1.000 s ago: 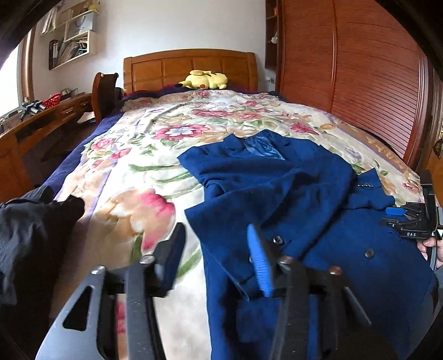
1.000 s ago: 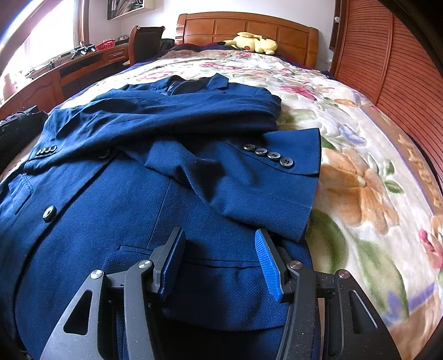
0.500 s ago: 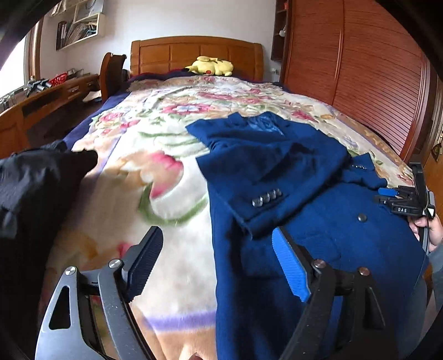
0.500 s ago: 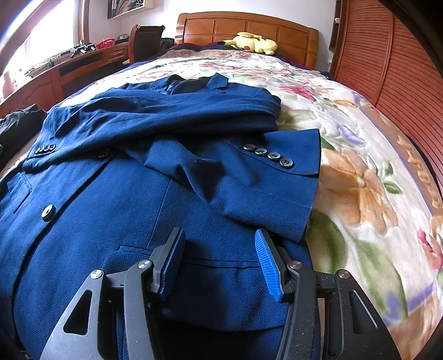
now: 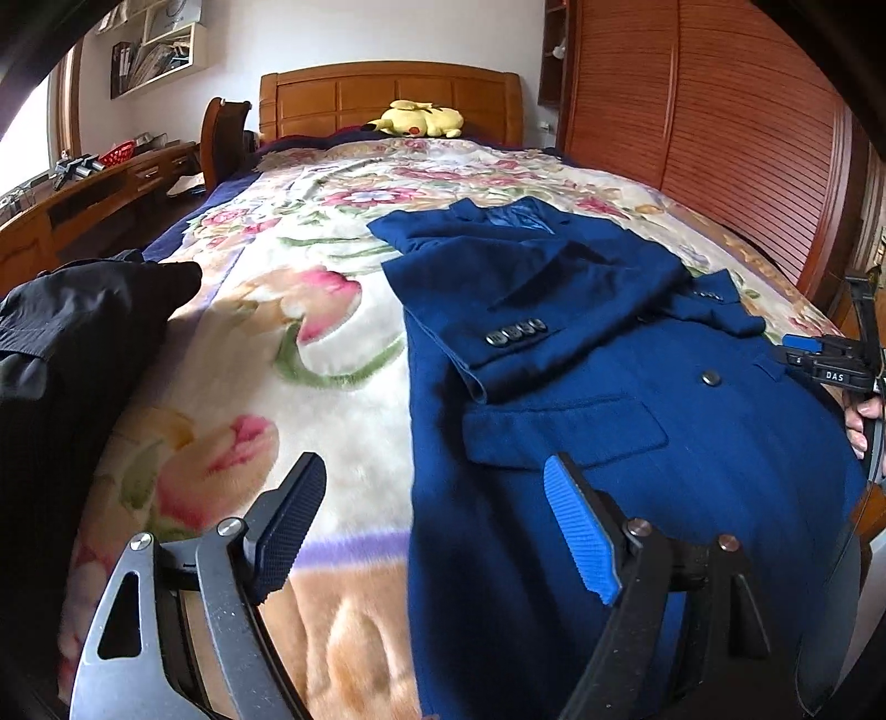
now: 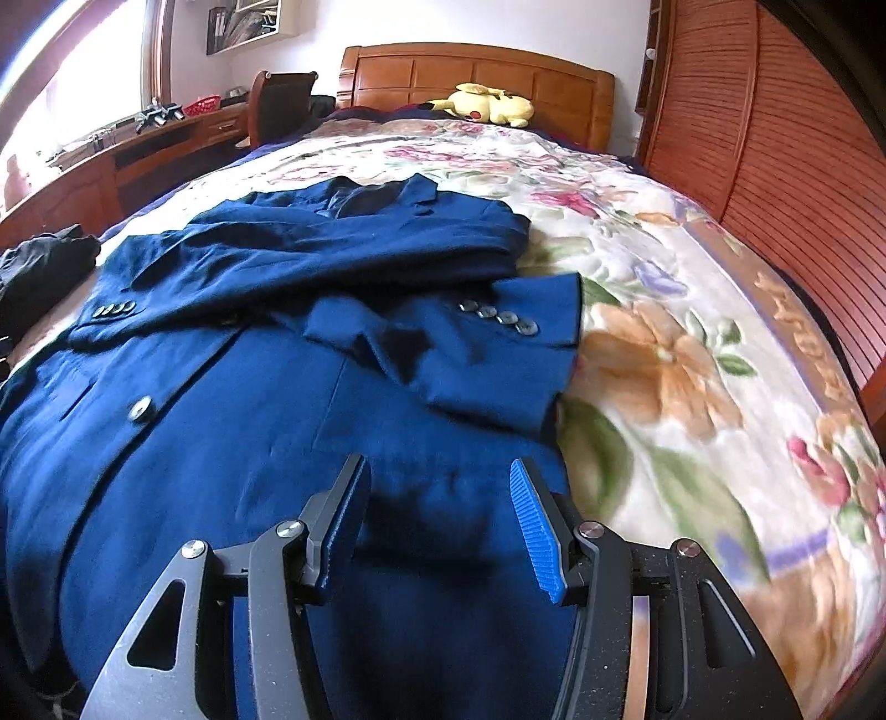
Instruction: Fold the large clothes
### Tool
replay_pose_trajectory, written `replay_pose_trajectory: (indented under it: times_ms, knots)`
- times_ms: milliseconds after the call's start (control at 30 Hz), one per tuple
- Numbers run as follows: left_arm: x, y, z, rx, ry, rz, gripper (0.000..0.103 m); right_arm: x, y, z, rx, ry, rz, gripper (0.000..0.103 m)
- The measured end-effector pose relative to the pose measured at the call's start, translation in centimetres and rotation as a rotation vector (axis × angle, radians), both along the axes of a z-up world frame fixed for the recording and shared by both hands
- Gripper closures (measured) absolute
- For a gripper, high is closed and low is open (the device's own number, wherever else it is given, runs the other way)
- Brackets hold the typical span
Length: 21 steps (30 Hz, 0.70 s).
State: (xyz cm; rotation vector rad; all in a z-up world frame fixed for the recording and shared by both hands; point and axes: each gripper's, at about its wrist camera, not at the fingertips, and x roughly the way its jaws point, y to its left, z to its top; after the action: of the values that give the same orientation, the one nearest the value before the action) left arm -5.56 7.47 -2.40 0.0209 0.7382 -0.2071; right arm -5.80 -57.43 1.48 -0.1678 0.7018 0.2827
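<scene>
Left gripper (image 5: pixel 437 520): jaws wide apart, nothing between the pads, over the near left edge of the blue suit jacket (image 5: pixel 581 387), one finger above the blanket and the other above the cloth. Right gripper (image 6: pixel 437 515): jaws about half apart, empty, over the jacket's lower right front; cannot tell if the tips touch the fabric.

Jacket lies front-up and flat on the floral blanket (image 5: pixel 310 354) near the foot of the bed, collar toward the wooden headboard (image 5: pixel 387 94). Both sleeves are folded across the chest, their cuff buttons (image 6: pixel 501 318) showing. One front button (image 5: pixel 710 378) sits beside a flap pocket (image 5: pixel 565 429).

Black garment (image 5: pixel 72 354) bunched on the blanket's left edge, apart from the jacket. Yellow plush toy (image 6: pixel 490 105) lies at the headboard. Slatted wooden wardrobe doors (image 6: pixel 775 155) run along the right of the bed. Wooden desk (image 6: pixel 138 149) and chair (image 6: pixel 282 105) stand to the left by a bright window; wall shelf (image 5: pixel 155 50) with books above.

In the left view the right gripper shows at the right border, a hand (image 5: pixel 861 426) on it, cut off by the frame. The jacket's bottom hem is hidden behind the gripper bodies. Small desk items are too small to make out.
</scene>
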Motion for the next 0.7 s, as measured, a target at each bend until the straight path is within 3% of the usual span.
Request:
replay_pose_trajectory:
  times_ms: [400, 533, 700]
  knots:
    - [-3.2, 0.3, -1.2, -0.021, 0.015, -0.027, 0.022, -5.9, -4.4, -0.9, -0.057, 0.018, -0.087, 0.049]
    - [-3.8, 0.4, -1.6, -0.02, 0.03, -0.036, 0.033, -6.8, -4.7, -1.0, -0.068, 0.033, -0.129, 0.049]
    - [-4.4, 0.4, -1.7, -0.004, 0.032, -0.04, 0.045, -7.4, -4.7, -1.0, -0.039, 0.055, -0.097, 0.049]
